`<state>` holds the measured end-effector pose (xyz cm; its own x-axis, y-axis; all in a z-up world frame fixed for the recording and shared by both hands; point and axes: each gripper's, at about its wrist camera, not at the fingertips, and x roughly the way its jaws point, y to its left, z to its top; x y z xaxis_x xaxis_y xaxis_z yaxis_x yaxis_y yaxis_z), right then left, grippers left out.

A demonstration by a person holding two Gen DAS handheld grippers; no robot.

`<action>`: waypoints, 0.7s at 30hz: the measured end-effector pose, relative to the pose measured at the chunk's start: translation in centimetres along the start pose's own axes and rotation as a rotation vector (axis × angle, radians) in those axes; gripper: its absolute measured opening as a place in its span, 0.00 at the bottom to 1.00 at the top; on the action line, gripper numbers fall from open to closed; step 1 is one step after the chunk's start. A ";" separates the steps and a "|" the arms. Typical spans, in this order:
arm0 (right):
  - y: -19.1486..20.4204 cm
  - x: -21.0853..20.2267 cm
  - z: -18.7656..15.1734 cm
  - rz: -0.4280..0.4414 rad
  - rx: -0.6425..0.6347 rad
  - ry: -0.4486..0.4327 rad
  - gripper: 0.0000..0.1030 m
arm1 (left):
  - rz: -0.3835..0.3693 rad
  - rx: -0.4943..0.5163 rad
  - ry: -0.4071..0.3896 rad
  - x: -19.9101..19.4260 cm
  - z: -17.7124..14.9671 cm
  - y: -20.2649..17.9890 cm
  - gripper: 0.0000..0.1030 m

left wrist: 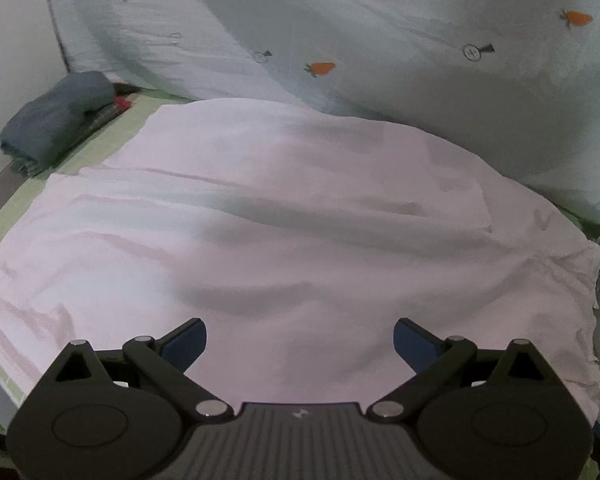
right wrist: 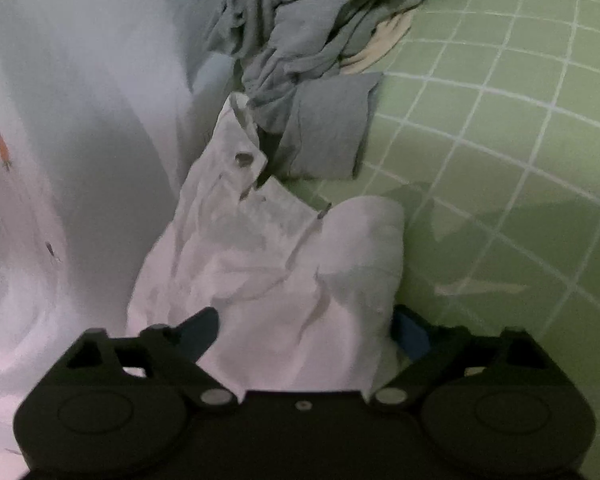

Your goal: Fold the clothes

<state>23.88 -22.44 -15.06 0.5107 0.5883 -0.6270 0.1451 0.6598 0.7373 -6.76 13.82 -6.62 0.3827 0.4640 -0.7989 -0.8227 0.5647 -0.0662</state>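
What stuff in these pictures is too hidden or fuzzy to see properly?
- White garment: near part hidden behind the right gripper, right wrist view.
- Grey clothes pile: top cut off by the frame edge, right wrist view.
- Folded grey stack: lower layers blurred, left wrist view.
- Small prints on the carrot bedding: too small.

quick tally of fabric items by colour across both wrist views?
White garment: 1
Grey folded garment: 1
Grey crumpled garment pile: 1
Pale carrot-print cover: 1
Green grid sheet: 1
Total: 5
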 end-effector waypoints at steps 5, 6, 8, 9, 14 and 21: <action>-1.6 -0.8 -1.5 -0.018 0.040 0.011 0.21 | 0.002 -0.022 0.013 -1.5 -1.7 1.6 0.96; -1.8 -1.4 -1.6 -0.034 0.032 -0.008 0.18 | 0.006 -0.017 0.015 -1.8 -2.1 1.9 0.96; -2.0 -2.7 -1.8 -0.085 0.001 -0.056 0.16 | 0.017 -0.008 0.018 -2.5 -2.6 2.6 0.96; -2.0 -3.6 -1.8 -0.111 -0.020 -0.081 0.15 | 0.021 -0.009 0.021 -2.7 -2.8 2.9 0.96; -2.9 -8.1 -1.8 -0.201 -0.059 -0.185 0.11 | 0.030 -0.046 0.047 -3.2 -3.4 4.7 0.96; -3.2 -10.8 -2.4 -0.341 -0.166 -0.241 0.11 | 0.031 -0.036 0.080 -3.2 -4.3 6.8 0.96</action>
<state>15.85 -29.79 -11.24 0.6431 0.2116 -0.7360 0.2115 0.8746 0.4363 -15.42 13.21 -7.08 0.3230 0.4245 -0.8459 -0.8488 0.5252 -0.0605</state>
